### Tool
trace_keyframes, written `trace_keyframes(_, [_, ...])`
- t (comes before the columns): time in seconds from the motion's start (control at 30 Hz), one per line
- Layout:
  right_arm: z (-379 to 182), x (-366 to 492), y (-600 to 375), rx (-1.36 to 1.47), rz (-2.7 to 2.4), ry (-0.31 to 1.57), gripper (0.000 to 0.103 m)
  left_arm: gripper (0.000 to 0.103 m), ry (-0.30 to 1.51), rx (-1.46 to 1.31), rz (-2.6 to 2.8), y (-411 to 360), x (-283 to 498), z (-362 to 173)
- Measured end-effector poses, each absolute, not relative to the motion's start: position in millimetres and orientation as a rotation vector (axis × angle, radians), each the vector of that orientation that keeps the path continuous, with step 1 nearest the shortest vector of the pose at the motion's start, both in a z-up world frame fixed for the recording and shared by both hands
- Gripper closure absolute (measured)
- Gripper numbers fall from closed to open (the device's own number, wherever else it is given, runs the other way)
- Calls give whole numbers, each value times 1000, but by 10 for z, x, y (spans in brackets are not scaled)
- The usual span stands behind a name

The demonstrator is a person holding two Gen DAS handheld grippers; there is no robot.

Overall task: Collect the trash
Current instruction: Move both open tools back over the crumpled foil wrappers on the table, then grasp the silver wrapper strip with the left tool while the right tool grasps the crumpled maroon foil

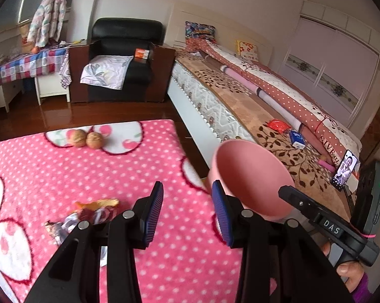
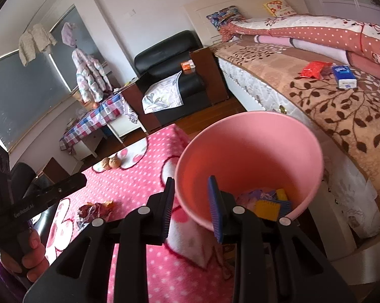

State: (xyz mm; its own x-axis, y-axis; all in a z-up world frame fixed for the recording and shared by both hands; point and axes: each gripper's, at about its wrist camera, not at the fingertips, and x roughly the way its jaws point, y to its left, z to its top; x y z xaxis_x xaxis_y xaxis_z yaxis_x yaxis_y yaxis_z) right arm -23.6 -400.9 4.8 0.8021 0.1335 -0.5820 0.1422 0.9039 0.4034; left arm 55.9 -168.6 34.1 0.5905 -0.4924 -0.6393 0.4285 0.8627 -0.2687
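Note:
A pile of crumpled wrappers and orange peel (image 1: 89, 214) lies on the pink dotted blanket (image 1: 63, 176), just left of my left gripper (image 1: 187, 184). That gripper is open with nothing between its blue pads. My right gripper (image 2: 191, 179) is shut on the near rim of a pink bin (image 2: 253, 151), one finger outside the wall and one inside. The bin hangs tilted off the blanket's right edge. Yellow and purple scraps (image 2: 268, 207) lie in its bottom. In the left wrist view the bin (image 1: 250, 176) sits right of my left fingers. The wrapper pile (image 2: 96, 209) also shows in the right wrist view.
Two walnuts (image 1: 85, 139) rest at the blanket's far edge. A bed (image 1: 240, 101) on the right carries a red packet (image 1: 278, 125), a blue box (image 1: 297, 139) and a phone (image 1: 344, 170). A black armchair (image 1: 124, 50) and a checked table (image 1: 25, 65) stand across the wooden floor.

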Motion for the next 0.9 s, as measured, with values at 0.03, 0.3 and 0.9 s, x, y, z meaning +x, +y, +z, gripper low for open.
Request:
trace_keyframes(0.03, [60, -240, -3973, 443, 1, 646, 76, 64, 770, -94, -530, -1635, 543, 340])
trace_keyframes(0.3, [110, -264, -3755, 415, 37, 647, 76, 64, 761, -115, -449, -1186, 458, 300])
trace_keyframes(0.9, [85, -249, -3442, 403, 94, 672, 76, 64, 780, -178, -307, -409, 256, 88])
